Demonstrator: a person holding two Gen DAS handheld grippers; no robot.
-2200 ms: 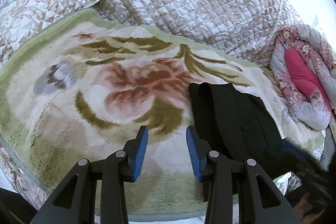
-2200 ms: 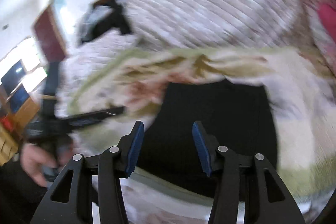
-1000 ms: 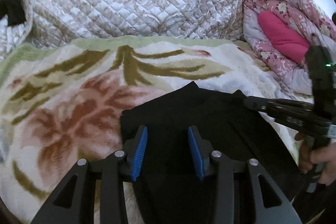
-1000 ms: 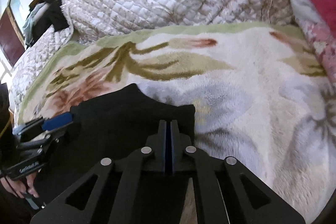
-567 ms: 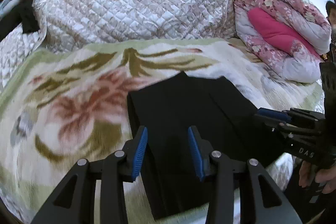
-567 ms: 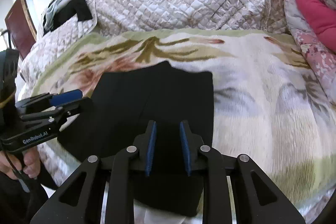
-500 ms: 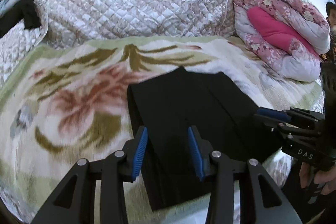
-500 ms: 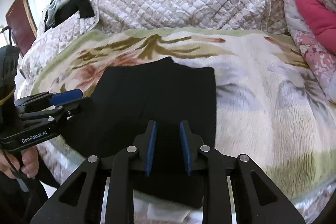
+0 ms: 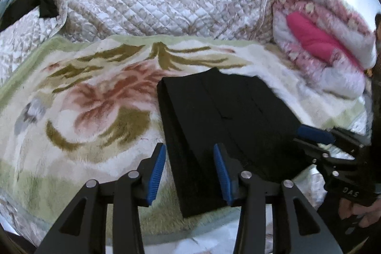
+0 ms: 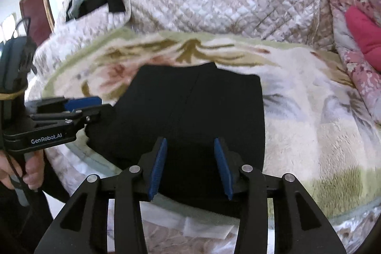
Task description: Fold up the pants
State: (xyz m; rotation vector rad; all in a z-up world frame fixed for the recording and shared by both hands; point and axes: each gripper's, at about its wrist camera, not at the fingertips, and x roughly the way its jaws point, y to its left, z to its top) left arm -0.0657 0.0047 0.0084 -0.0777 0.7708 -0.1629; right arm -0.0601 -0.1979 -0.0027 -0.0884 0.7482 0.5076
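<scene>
Lying folded on blanket (image 9: 90, 97): pants (image 9: 226, 116)

The black fabric pants (image 9: 221, 116) lie folded into a compact, roughly rectangular stack of several layers, flat on a plush cream blanket with a pink and olive flower pattern (image 9: 95, 99). A straight seam line runs lengthwise down the top layer, and the far edge shows a small raised point near its middle. The stack's near end reaches close to the blanket's near edge.
</scene>
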